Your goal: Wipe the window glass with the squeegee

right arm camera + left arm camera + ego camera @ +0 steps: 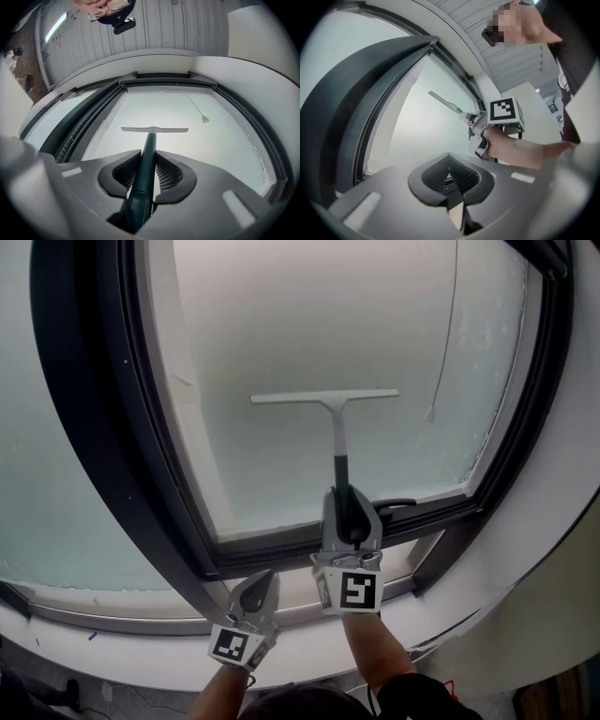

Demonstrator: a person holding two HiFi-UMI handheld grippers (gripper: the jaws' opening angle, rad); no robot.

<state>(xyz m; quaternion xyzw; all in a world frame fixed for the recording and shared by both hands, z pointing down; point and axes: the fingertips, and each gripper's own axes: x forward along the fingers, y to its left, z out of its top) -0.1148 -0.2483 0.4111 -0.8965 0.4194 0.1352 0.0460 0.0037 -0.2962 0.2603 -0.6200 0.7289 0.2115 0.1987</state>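
The squeegee [338, 427] has a pale, straight blade on a pale neck, with a dark green handle. Its blade lies level against the frosted window glass [272, 324], about mid-pane. The right gripper [350, 507] has its jaws clenched on the handle. The left gripper [262, 582] is lower, by the dark window frame [141, 456], with its jaws pressed together on nothing. A thin cord [442, 352] hangs at the pane's right.

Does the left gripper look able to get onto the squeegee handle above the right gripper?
Likely yes: the shut, empty left gripper sits beside the right gripper, and the squeegee handle above is bare.
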